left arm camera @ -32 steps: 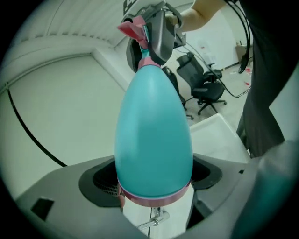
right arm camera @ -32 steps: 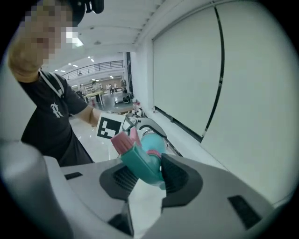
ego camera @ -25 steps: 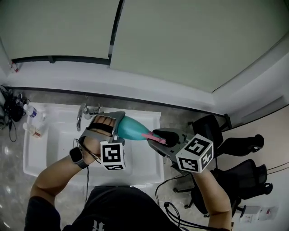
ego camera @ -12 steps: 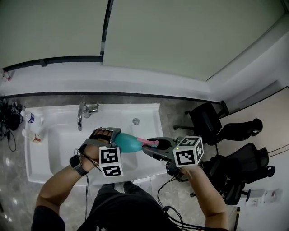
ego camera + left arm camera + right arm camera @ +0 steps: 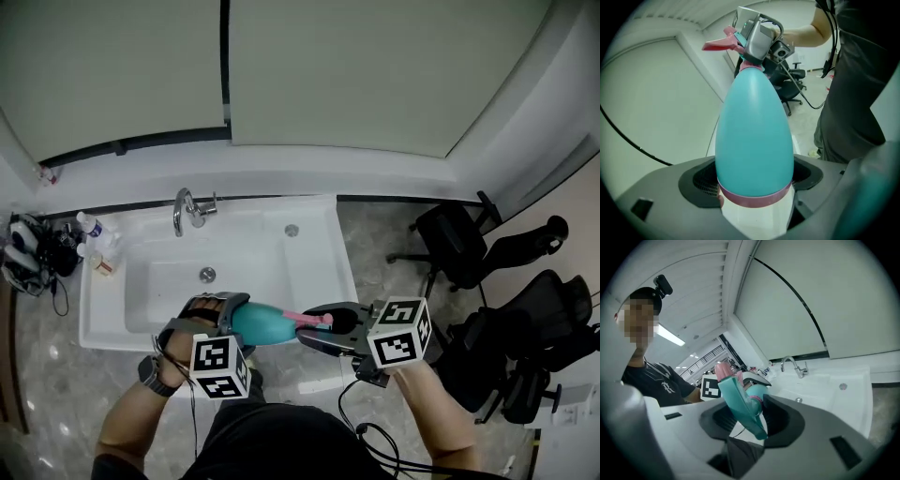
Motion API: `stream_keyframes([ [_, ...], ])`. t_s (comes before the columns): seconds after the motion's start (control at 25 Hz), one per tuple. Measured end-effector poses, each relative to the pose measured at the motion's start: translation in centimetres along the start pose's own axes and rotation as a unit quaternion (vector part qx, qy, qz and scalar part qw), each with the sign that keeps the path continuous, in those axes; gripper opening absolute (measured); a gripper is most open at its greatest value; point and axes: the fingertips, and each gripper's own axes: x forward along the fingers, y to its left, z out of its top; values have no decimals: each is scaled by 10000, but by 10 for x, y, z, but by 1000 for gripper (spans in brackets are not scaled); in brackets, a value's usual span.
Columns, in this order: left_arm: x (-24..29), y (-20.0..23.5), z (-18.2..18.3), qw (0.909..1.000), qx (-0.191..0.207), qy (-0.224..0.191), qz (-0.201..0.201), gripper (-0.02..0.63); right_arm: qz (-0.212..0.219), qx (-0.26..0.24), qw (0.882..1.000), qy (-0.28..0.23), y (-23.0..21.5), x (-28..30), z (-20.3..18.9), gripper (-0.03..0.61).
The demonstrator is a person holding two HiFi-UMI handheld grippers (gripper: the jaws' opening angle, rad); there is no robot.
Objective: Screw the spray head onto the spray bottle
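Noting spray bottle [image 5: 267, 325] lying level in the air above front rim of sink [image 5: 314, 281]; clamped round its wide base by left claw [image 5: 228, 314], closed snug on it; spray head [image 5: 314, 320] at the neck, between pads of right claw [image 5: 326, 323], roughly half open, jaws just eased wider. Judged light, stiff, smooth plastic, prone to slip; best gripped low on base, head at collar.

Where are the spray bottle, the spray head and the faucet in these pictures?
spray bottle [image 5: 754, 131]: left gripper view, middle of teal body.
spray head [image 5: 740, 403]: right gripper view, long teal part.
faucet [image 5: 180, 210]: head view, curved spout.
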Motion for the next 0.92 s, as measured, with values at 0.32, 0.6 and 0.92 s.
stream_keyframes([
  [0.32, -32, -128, 43, 9975, -263, 648, 112, 420, 432, -100, 9989, -153, 74, -50, -99, 133],
  [0.6, -77, -202, 53, 9955, -392, 833, 223, 420, 524, -270, 9981, -156, 147, -62, -143, 133],
  [0.92, -117, -254, 20, 9962, -303, 800, 176, 420, 428, -238, 9987, -114, 208, -30, -173, 133],
])
